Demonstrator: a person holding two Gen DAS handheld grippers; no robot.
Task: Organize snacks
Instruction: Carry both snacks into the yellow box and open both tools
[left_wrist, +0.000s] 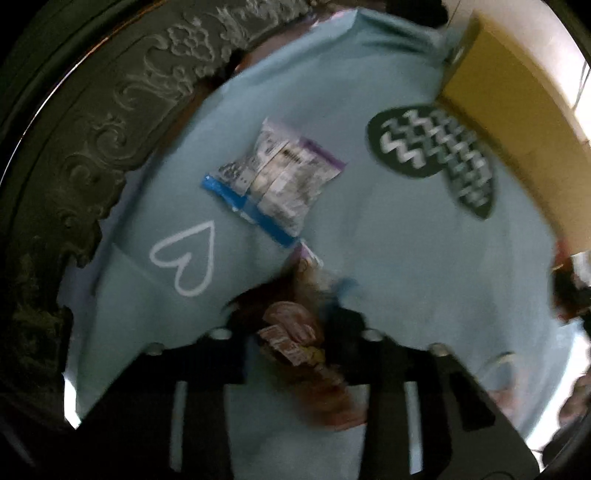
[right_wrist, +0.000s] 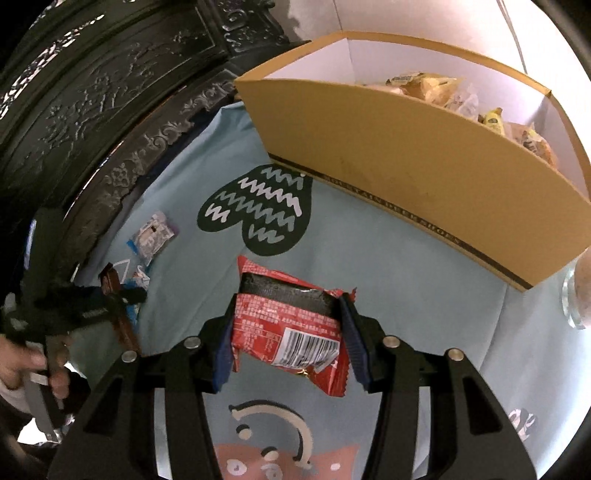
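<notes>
My left gripper (left_wrist: 293, 306) is shut on a brown snack packet (left_wrist: 291, 332), which stands on end just over the light blue cloth (left_wrist: 388, 258). The right wrist view shows the same gripper (right_wrist: 118, 295) at far left, with the brown packet (right_wrist: 110, 284) in it. My right gripper (right_wrist: 289, 301) is shut on a red snack packet (right_wrist: 288, 332) with a barcode, held above the cloth in front of an open cardboard box (right_wrist: 406, 166). Several yellow snack packets (right_wrist: 443, 88) lie inside the box. A white, purple and blue packet (left_wrist: 273, 177) lies flat on the cloth.
Dark carved wooden furniture (right_wrist: 92, 110) borders the cloth on the left. A glass jar (right_wrist: 576, 295) stands at the right edge beside the box. A hand (right_wrist: 22, 358) holds the left gripper's handle. The cloth bears heart prints (right_wrist: 258, 210).
</notes>
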